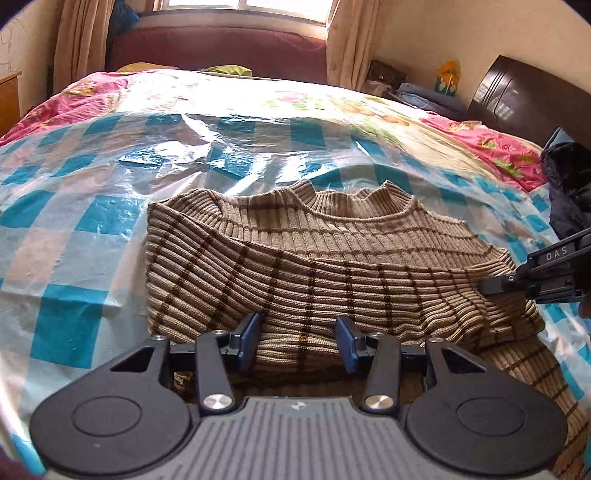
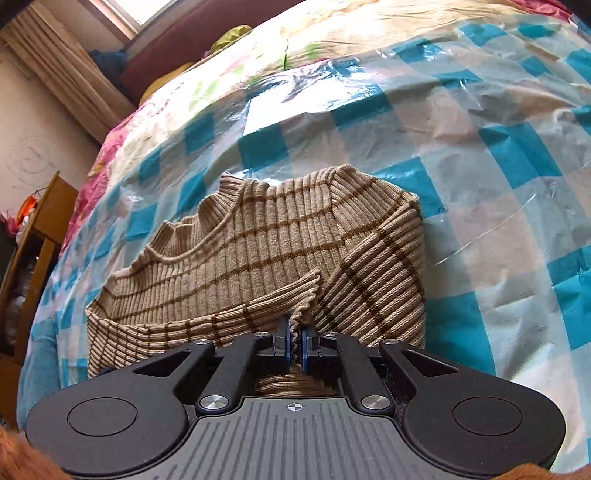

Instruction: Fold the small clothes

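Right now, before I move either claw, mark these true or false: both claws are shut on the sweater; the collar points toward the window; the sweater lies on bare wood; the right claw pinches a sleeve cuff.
1. Both claws are shut on the sweater. False: the left claw is open, with knit between its fingers.
2. The collar points toward the window. True.
3. The sweater lies on bare wood. False: it lies on a blue checked plastic sheet.
4. The right claw pinches a sleeve cuff. True.
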### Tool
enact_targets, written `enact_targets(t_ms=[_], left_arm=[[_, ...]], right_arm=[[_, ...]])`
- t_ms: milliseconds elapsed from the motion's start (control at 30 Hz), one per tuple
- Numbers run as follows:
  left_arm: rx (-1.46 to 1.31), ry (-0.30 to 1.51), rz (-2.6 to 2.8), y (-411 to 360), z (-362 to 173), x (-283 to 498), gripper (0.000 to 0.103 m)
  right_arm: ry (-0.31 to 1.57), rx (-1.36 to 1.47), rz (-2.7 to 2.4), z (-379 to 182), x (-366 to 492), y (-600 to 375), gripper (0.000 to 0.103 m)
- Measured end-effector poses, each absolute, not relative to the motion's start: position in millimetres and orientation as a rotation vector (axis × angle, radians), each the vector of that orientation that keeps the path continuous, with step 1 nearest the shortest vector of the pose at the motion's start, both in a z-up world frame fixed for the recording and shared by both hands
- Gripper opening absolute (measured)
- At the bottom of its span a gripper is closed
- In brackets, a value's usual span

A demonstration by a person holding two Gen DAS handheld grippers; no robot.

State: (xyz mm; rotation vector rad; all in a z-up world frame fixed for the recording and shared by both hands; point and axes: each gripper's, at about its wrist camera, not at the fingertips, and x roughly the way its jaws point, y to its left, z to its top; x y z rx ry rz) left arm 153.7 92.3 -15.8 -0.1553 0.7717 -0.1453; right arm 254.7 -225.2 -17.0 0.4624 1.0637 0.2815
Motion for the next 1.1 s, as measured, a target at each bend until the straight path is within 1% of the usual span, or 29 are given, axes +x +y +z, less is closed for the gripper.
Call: enact_targets(t_ms=[167,233,567,867,1100], left_arm=[[-0.135,0.775,-0.148,91,-8,152,0.049],[-0.136,0.760,-0.145,92,-2,149,0.049],[-0.122,0.767,-0.094,109,5,119,0.049],[-0.087,0.826,-0.098,101,-7,102,0.049],[-0.113,0.852,-0.087,111,-5,72,0.049]], right_arm=[[1.057,0.460,0.296,-18,254,-226,0.007],[1.044,0.455,0.296,-15,251,-227,0.011],[0.891,0.351,0.197,23,222,-259,0.011],[0.979,0.296,0.184,-7,206,-255,0.012],[0.967,0.289,0.223,8,187,-256,0.012]])
